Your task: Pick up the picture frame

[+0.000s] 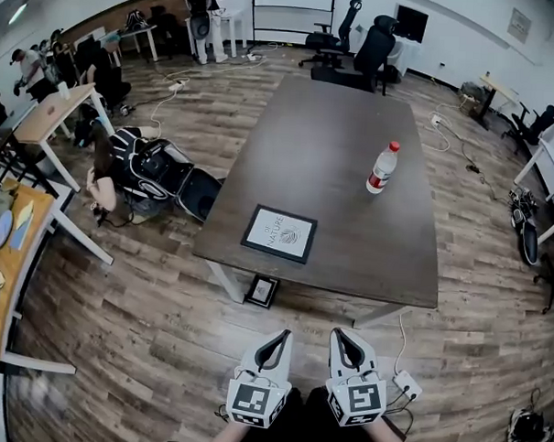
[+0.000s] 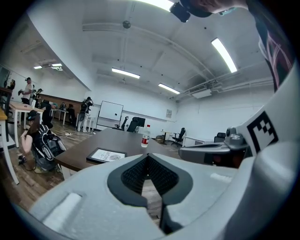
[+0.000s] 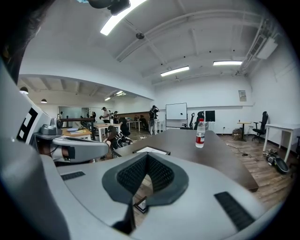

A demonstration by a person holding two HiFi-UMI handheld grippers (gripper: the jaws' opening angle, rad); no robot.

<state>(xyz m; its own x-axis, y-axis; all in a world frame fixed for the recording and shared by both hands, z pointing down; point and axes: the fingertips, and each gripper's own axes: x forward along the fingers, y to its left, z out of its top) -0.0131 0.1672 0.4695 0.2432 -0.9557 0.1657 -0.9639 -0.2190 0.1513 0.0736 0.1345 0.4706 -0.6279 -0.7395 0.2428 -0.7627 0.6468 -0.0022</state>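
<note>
A black picture frame [image 1: 279, 233] with a white print lies flat near the front left corner of the dark wooden table [image 1: 326, 144]. It also shows in the left gripper view as the frame [image 2: 107, 155] and in the right gripper view as the frame [image 3: 151, 151]. A second, small black frame [image 1: 262, 290] leans on the floor under the table's front edge. My left gripper [image 1: 280, 339] and right gripper [image 1: 342, 337] are side by side over the floor, short of the table, both shut and holding nothing. Both point towards the table.
A water bottle [image 1: 382, 168] with a red cap stands upright on the table's right half. A person [image 1: 105, 167] crouches by a black backpack [image 1: 169, 176] left of the table. Office chairs [image 1: 371, 50] stand at the far end, and a wooden desk [image 1: 14, 250] at the left.
</note>
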